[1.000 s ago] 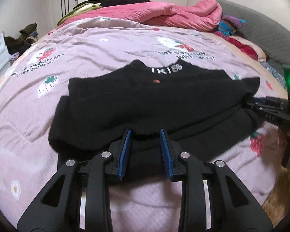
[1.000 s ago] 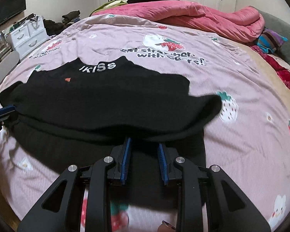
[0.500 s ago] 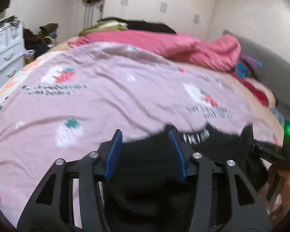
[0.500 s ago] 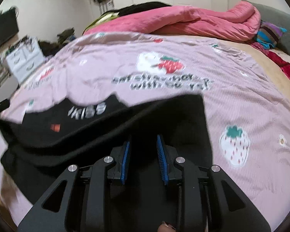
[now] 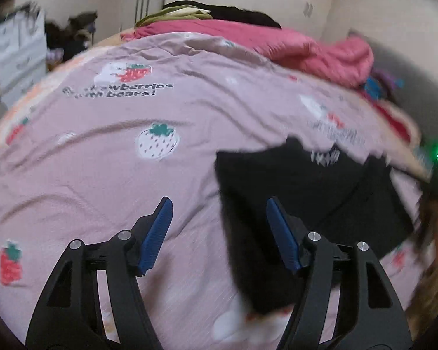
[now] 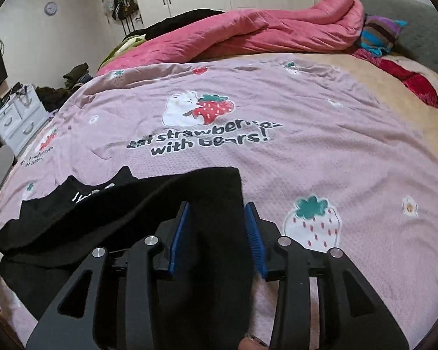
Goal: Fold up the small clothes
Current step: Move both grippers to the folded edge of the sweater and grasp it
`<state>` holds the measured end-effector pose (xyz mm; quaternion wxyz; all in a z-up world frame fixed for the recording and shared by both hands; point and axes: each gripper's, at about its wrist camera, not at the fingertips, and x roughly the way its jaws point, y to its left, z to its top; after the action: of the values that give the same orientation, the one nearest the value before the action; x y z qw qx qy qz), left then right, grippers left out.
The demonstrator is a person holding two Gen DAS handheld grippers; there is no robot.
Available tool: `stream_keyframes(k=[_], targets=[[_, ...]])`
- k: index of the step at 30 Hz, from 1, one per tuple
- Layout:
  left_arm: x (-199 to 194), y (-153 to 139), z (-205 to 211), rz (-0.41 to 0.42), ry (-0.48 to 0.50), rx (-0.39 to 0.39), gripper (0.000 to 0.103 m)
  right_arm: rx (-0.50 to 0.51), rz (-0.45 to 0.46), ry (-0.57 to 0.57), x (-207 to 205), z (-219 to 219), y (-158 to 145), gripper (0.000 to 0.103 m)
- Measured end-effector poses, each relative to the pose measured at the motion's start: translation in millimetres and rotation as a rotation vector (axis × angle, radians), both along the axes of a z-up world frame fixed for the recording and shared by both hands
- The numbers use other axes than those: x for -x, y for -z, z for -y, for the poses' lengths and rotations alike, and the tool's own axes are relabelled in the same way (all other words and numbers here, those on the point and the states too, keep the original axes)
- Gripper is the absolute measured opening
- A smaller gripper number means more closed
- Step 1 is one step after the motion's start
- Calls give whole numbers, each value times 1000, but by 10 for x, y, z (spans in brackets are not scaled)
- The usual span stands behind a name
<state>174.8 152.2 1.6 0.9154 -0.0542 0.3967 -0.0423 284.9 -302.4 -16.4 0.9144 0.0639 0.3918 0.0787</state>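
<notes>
Opening over the bedspread (image 5: pixel 102 175), the left gripper (image 5: pixel 216 227) shows its jaws apart and empty; the folded black top (image 5: pixel 306 198) lies to its right, white lettering blurred. "strawberries" is partly readable. A loose fold could spring back.

Opening too, the right gripper (image 6: pixel 216 233) straddles the black top (image 6: pixel 207 192) unclamped; snagging is possible. "eat strawberries with bears!" is printed.

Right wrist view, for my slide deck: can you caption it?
Right gripper jaws opening over the folded black top, which lies on a pink strawberry-print bedspread.
</notes>
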Motion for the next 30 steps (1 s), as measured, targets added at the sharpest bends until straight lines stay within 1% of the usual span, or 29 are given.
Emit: stream_keyframes(k=[1, 2, 3, 5, 6, 8, 11, 13, 17, 18, 19, 23, 26, 30], targets=[[29, 34, 69, -11, 19, -52, 59, -9, 1, -1, 23, 10, -8, 45], [38, 61, 108, -17, 25, -83, 59, -19, 2, -3, 53, 17, -18, 47], [29, 110, 205, -30, 44, -137, 59, -21, 1, -6, 73, 14, -25, 48], [-1, 163, 315, -37, 73, -193, 59, -22, 6, -5, 110, 9, -35, 53], [-26, 193, 381, -45, 97, -217, 59, -25, 6, -3, 118, 12, -36, 53], [-83, 247, 442, -61, 120, -236, 59, -38, -1, 2, 134, 35, -20, 54], [-284, 278, 473, -71, 115, -222, 59, -40, -11, 10, 112, 60, 0, 56], [-407, 259, 474, -55, 106, -215, 59, -38, -17, 14, 79, 65, 19, 58], [-668, 216, 474, -32, 76, -159, 59, -16, -23, 12, 18, 48, 67, 61], [-760, 211, 438, -25, 62, -121, 59, 1, -25, 13, 0, 36, 86, 61], [-803, 209, 407, -21, 47, -98, 59, 14, -29, 13, -19, 26, 105, 61], [-935, 232, 181, -15, -36, 8, 58, 24, -49, 2, -90, 20, 174, 61], [-898, 262, 68, -38, -29, 99, 58, 27, -58, -1, -135, 9, 212, 61], [-814, 224, 61, -32, 16, 209, 58, 12, -69, -4, -171, 4, 253, 60]])
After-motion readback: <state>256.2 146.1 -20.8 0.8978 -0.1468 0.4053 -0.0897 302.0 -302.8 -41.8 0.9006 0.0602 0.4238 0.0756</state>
